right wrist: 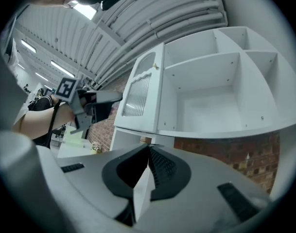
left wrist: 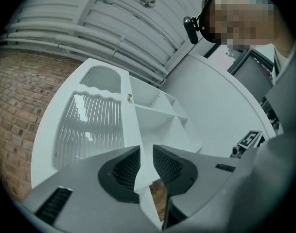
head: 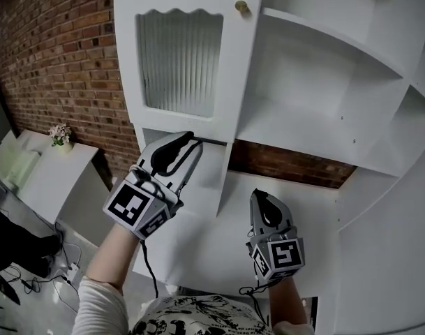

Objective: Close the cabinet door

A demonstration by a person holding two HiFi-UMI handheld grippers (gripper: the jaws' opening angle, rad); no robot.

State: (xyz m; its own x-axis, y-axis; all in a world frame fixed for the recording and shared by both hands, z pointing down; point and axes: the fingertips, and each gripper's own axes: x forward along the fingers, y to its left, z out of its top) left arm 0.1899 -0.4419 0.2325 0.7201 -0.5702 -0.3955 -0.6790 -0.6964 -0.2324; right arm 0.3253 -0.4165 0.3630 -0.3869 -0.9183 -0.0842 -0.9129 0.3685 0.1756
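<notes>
- Cabinet door point(head: 227, 75) is open, swung out from the white cabinet point(head: 379, 208). It sits upper centre in my head view, and its ribbed glass panel point(head: 177, 61) faces the camera.
- Brass knob point(head: 242, 7) is at the door's top right, next to the exposed shelves point(head: 324, 89).
- Left gripper point(head: 190, 144) is raised to the door's bottom edge. In the left gripper view its pads point(left wrist: 126, 166) stand a narrow gap apart with the white door edge filling it, so I read that as clamped on the door.
- That same view looks up along the door: glass on the left, shelves on the right, knob point(left wrist: 130, 98) small at the edge.
- Right gripper point(head: 266, 204) hangs lower and to the right, in front of the white lower cabinet and apart from the door.
- In the right gripper view its 2 jaws meet at the tips with nothing between the pads. Only white background shows through the slot below them.
- The right gripper view also shows the door point(right wrist: 145, 89) ahead and the left gripper point(right wrist: 101, 98) at its lower left.
- Brick wall point(head: 51, 61) is left of the cabinet. A small flower pot point(head: 60, 135) sits on a white unit point(head: 58, 180) below it.
</notes>
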